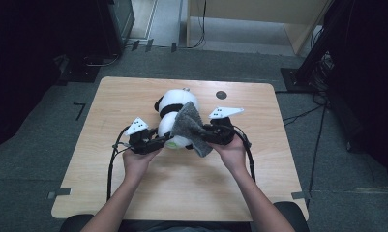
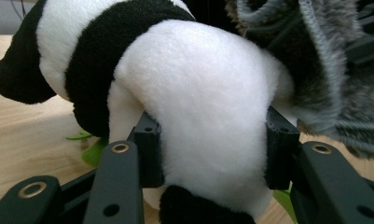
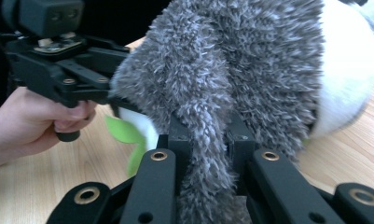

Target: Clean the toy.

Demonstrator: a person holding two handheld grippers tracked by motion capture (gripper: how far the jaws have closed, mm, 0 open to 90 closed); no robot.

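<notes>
A black-and-white plush panda (image 1: 174,113) lies on the wooden table (image 1: 133,193) with its head toward the far side. My left gripper (image 1: 163,140) is shut on the panda's white rear end (image 2: 208,116), both pads pressed into the plush. My right gripper (image 1: 205,134) is shut on a fuzzy grey cloth (image 1: 192,126), which drapes over the panda's right side. In the right gripper view a fold of the grey cloth (image 3: 231,79) is pinched between the jaws, with the left gripper (image 3: 58,65) and its hand behind. A green piece (image 3: 124,133) pokes out under the panda.
A small dark round mark (image 1: 221,94) sits on the table near the far edge. Dark equipment and cables stand on the grey floor around the table. The near half of the table holds only my forearms.
</notes>
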